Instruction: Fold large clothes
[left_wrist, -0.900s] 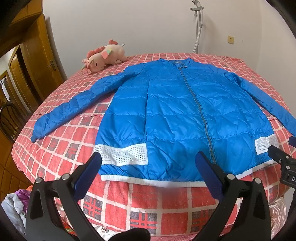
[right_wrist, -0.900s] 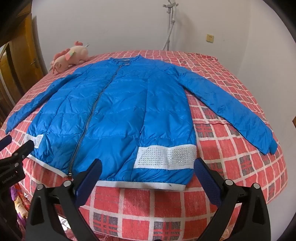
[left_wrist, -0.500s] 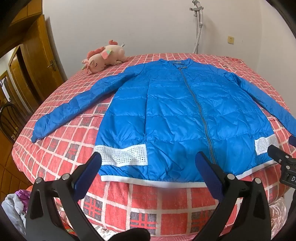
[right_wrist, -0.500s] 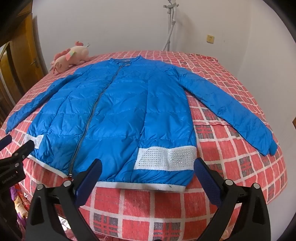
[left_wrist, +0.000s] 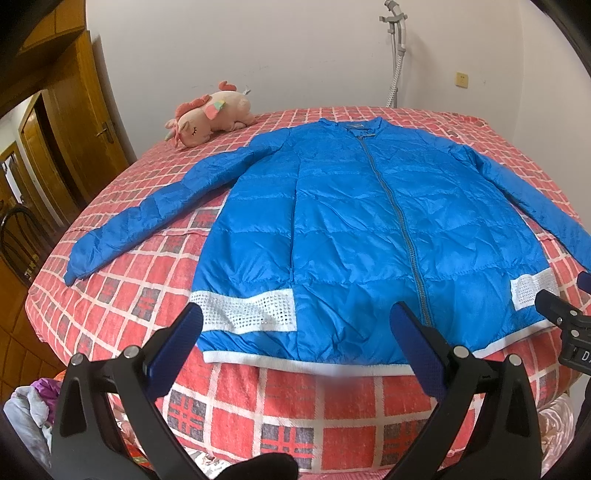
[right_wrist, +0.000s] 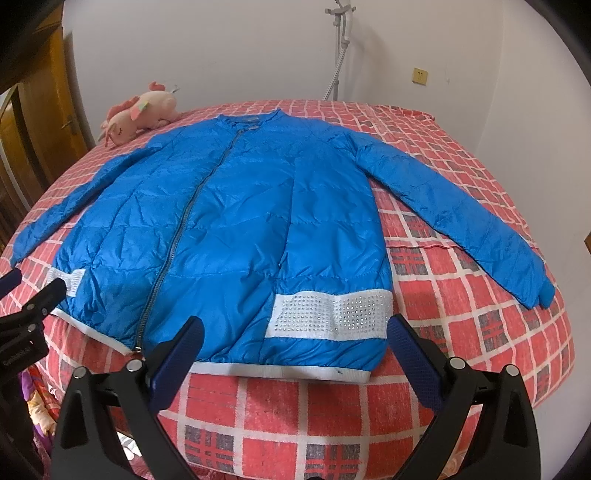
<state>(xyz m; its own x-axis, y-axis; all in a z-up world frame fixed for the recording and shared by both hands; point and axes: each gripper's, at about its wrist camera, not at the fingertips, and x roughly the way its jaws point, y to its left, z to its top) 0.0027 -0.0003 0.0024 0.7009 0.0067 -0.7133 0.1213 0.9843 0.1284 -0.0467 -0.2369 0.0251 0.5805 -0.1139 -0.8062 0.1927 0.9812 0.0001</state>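
The fingers (left_wrist: 181, 350) of our left gripper (left_wrist: 295, 343) stand wide apart and hold nothing, and our right gripper (right_wrist: 295, 343) is spread just as wide, also empty. Both hover in front of the near edge of the bed (left_wrist: 332, 402), close to the white hem (right_wrist: 280, 369) of the blue jacket (left_wrist: 351, 236). The jacket lies flat on the red checked cover, front up, zipped, with each sleeve (right_wrist: 454, 218) stretched out to its side. A pink plush toy (left_wrist: 207, 120) rests near the collar, apart from it. We judge that folding has not begun yet; this is the approach. Next we probably need to grip one sleeve or a side edge and bring it over the body, without dragging the slippery fabric.
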